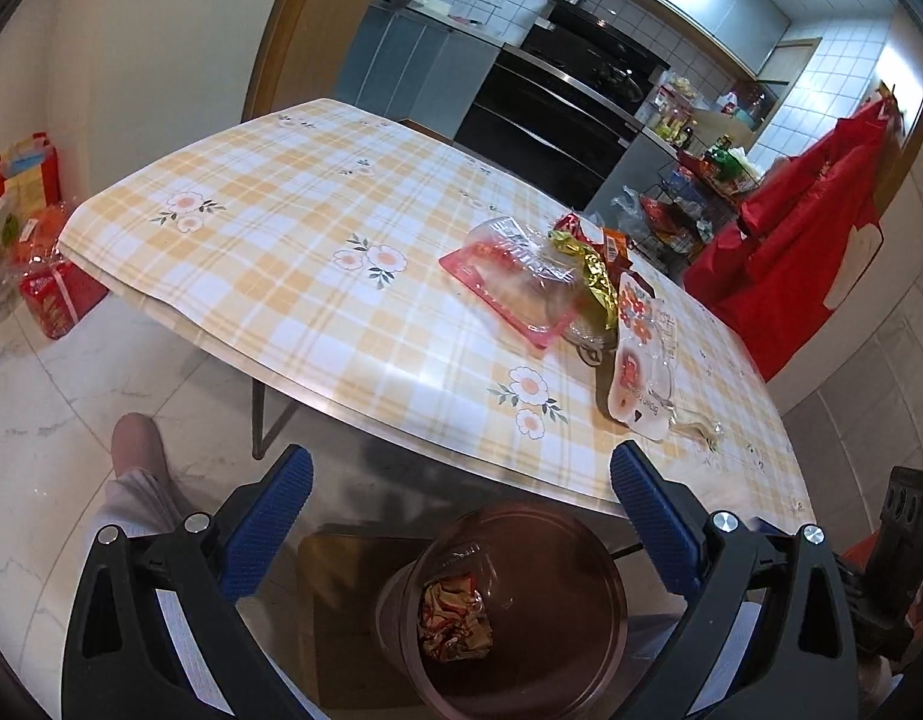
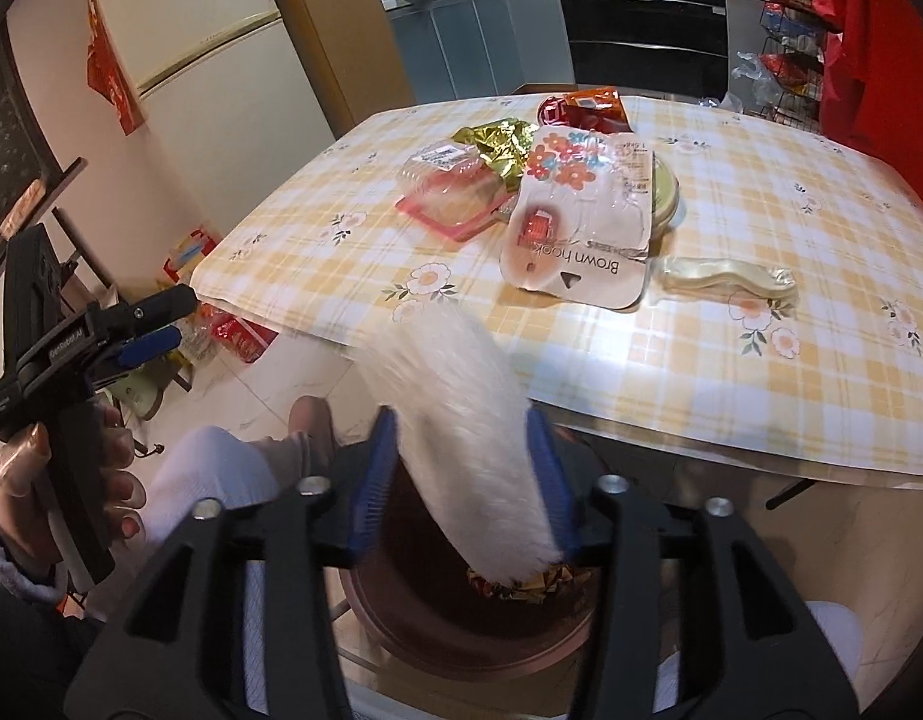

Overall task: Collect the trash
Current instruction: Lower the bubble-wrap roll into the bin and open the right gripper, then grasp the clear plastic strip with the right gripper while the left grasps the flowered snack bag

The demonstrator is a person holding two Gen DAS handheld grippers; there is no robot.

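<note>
A brown round bin (image 1: 521,612) stands on the floor in front of the table, with crumpled red-gold wrapper (image 1: 455,621) inside. My left gripper (image 1: 461,516) is open and empty above the bin. My right gripper (image 2: 461,480) is shut on a white fluffy piece of trash (image 2: 461,438) held over the bin (image 2: 437,612). On the table lie a pink clear plastic box (image 1: 515,282), gold foil (image 1: 593,267), a white "Brown hook" package (image 2: 581,222), red wrappers (image 2: 584,108) and a clear plastic strip (image 2: 731,279).
The table has a yellow plaid flowered cloth (image 1: 293,228). The left gripper shows in the right wrist view (image 2: 155,324), held by a hand. Red bags (image 1: 47,294) sit on the floor at left. A red cloth (image 1: 809,222) and a wire rack (image 1: 683,216) stand at right.
</note>
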